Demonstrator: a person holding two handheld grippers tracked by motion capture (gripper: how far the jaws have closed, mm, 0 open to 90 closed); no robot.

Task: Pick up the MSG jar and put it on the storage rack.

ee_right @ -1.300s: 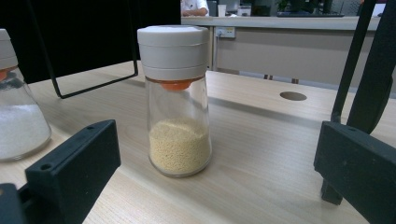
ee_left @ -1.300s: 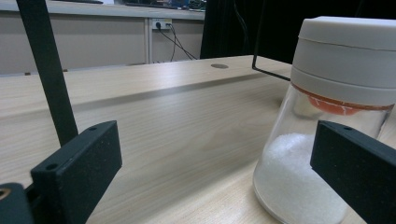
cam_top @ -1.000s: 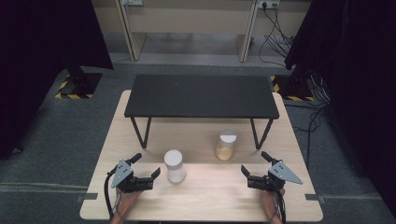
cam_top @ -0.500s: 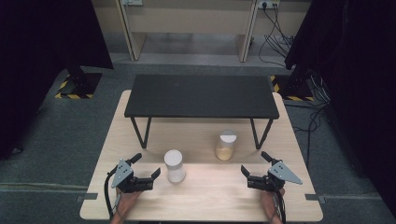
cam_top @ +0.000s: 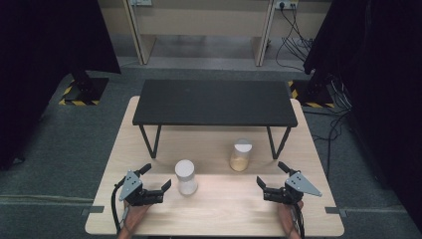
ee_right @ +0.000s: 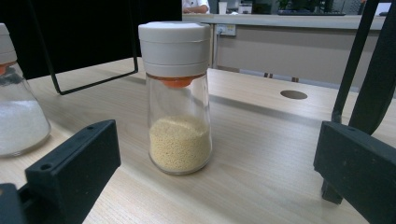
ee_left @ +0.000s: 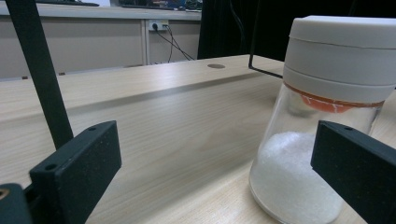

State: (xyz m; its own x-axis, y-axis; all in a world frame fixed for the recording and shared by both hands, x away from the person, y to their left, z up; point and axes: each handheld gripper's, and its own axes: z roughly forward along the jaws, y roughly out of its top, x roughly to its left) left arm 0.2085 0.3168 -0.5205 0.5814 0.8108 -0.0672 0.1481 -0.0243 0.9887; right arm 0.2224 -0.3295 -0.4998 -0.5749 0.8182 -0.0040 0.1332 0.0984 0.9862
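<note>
Two glass shaker jars with white lids stand upright on the wooden table (cam_top: 219, 211). One holds white grains (cam_top: 186, 177) (ee_left: 317, 140) (ee_right: 18, 116), the other yellow grains (cam_top: 241, 155) (ee_right: 178, 98). My left gripper (cam_top: 155, 178) (ee_left: 210, 172) rests at the front left, open, its jaws apart just left of the white-grain jar without touching it. My right gripper (cam_top: 271, 175) (ee_right: 219, 172) rests at the front right, open, with the yellow-grain jar a little ahead of its jaws.
A low black shelf (cam_top: 215, 102) on thin metal legs spans the far half of the table; one leg (ee_right: 348, 93) stands close by my right gripper's right jaw. Grey floor surrounds the table, with cabinets and cables at the back.
</note>
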